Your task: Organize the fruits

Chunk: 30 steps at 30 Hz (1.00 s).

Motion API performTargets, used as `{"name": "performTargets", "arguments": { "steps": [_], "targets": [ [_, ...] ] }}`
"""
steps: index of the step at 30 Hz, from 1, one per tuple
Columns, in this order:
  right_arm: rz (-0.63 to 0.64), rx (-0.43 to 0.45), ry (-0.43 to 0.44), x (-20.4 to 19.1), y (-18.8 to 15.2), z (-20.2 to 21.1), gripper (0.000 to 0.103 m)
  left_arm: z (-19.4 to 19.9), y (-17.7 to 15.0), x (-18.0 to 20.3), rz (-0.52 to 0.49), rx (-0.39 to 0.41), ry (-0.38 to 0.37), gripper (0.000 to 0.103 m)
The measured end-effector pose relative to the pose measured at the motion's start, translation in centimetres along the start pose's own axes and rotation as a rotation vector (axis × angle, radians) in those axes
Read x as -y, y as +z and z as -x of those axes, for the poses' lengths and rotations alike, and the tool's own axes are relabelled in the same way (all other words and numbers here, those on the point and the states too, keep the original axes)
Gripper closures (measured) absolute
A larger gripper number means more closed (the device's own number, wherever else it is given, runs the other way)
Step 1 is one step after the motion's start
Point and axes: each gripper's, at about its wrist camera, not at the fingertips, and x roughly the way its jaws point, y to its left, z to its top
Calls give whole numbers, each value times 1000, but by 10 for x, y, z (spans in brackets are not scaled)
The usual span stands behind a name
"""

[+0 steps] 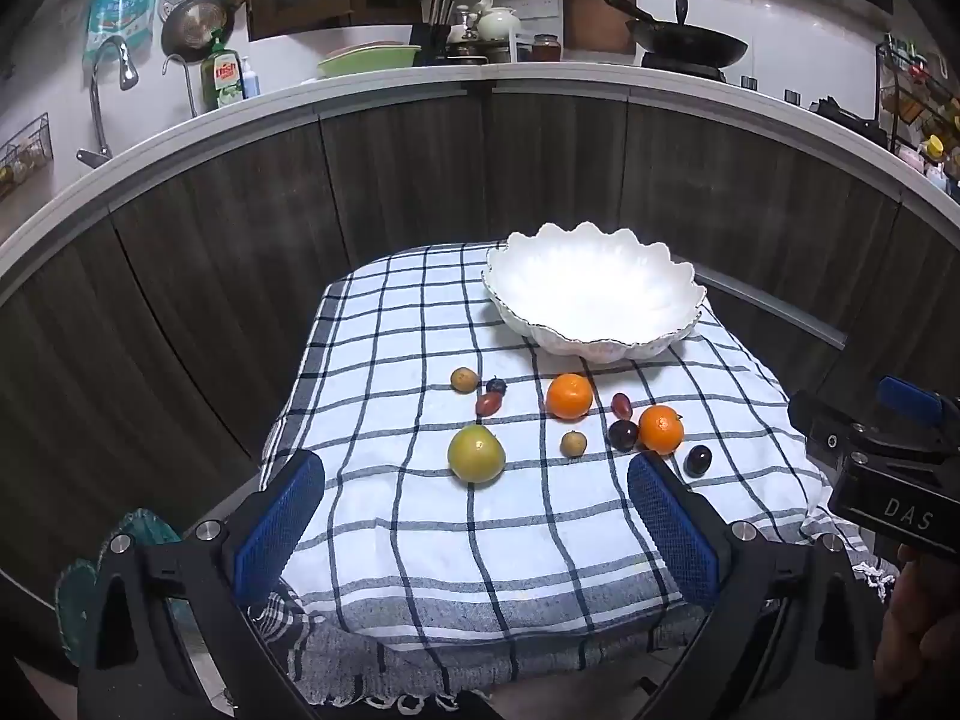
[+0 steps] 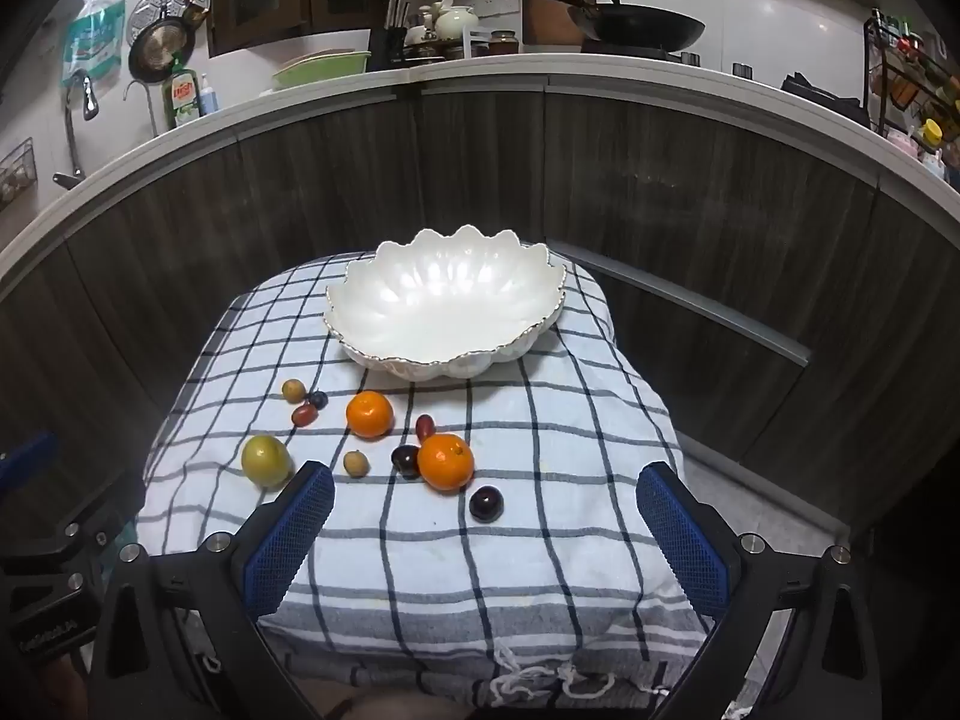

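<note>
On the checked cloth [image 2: 540, 420]: fruit beside a white bowl [image 2: 447, 306]
Both tools (left tool [image 1: 477, 525], right tool [image 2: 486, 531]) are wide apart, holding nothing.

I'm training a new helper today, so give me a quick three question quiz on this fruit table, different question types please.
1. True or false: the white scalloped bowl already holds fruit.
2. How many oranges lie on the checked cloth?
3. Multiple choice: the green-yellow citrus sits nearest to which tongs? A) left tongs B) right tongs

Key:
1. False; the bowl is empty.
2. Two: one nearer the bowl, one nearer the camera.
3. A.
</note>
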Motion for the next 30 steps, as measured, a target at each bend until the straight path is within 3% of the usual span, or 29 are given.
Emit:
{"name": "performTargets", "arguments": {
  "steps": [30],
  "targets": [
    [-5,9,8,-2,0,3,0,-2,-2,-4,5,-14,2,0]
  ]
}}
